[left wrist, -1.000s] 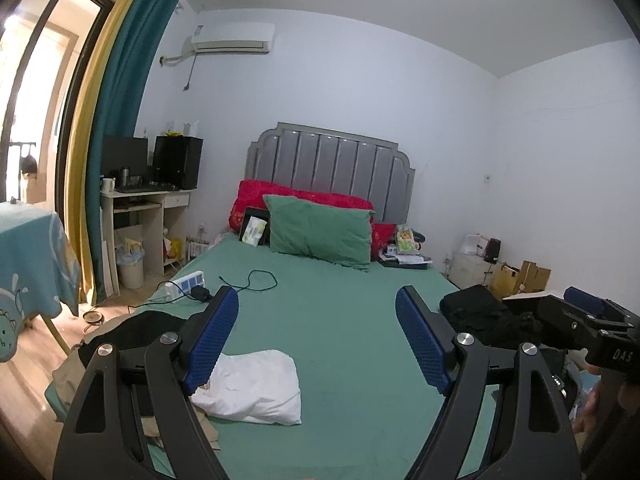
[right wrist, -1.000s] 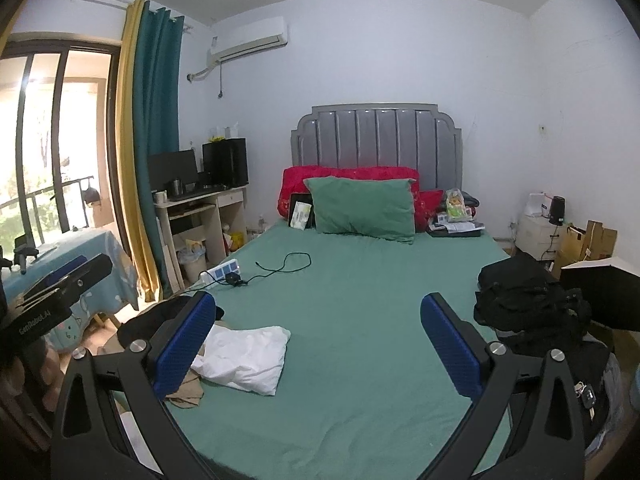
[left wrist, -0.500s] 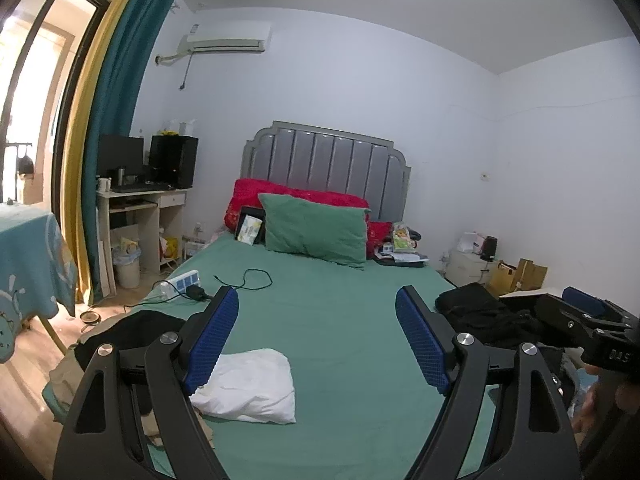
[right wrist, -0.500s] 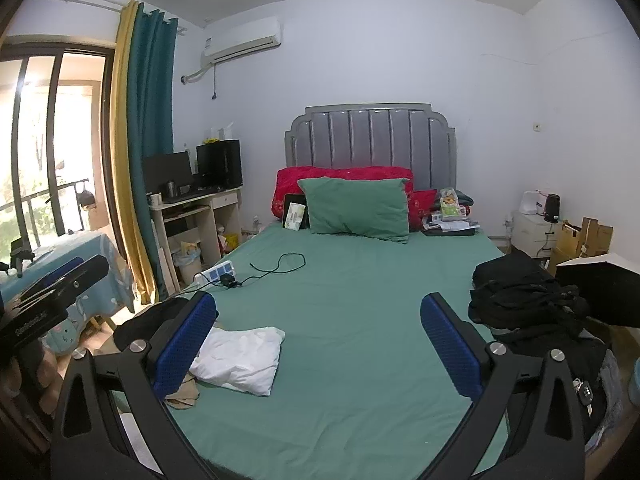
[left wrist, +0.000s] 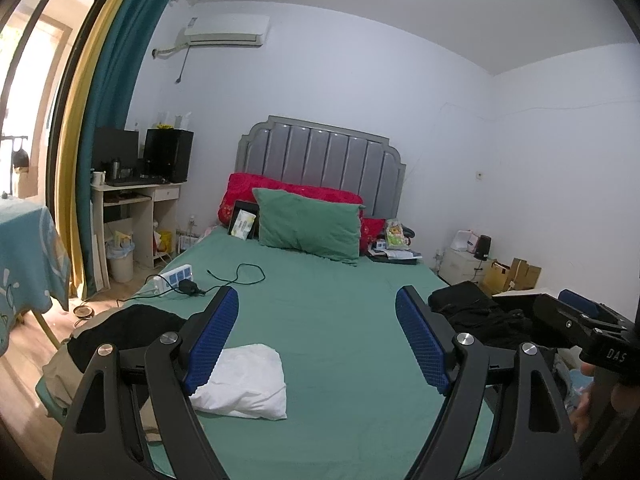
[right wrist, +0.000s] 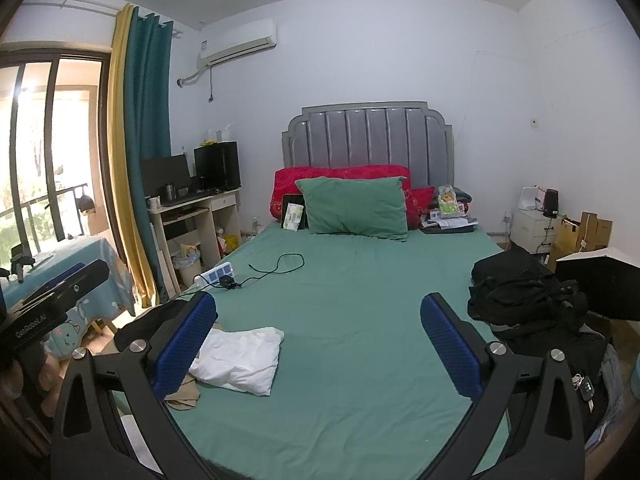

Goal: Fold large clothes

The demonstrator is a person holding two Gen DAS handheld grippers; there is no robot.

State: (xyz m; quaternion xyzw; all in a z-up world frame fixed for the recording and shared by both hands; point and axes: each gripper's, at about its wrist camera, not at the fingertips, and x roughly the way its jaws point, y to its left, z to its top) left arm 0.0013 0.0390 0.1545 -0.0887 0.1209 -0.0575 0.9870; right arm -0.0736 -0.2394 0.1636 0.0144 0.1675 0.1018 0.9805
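Left gripper [left wrist: 316, 340]: jaws wide apart, empty.
Right gripper [right wrist: 318, 344]: same (nothing held).
White garment [left wrist: 244, 384]: near bed's [left wrist: 340, 320] left edge.

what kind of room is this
A lived-in bedroom, most likely in a flat. A bed with a green sheet and a grey padded headboard fills the view, a green pillow leans at its head, and a white wall air conditioner hangs beside teal and yellow curtains.

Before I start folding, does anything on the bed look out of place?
Yes: a power strip with a plugged charger and loose black cable lies on the green sheet, where clothes would be spread. Nothing looks spilled or damaged.
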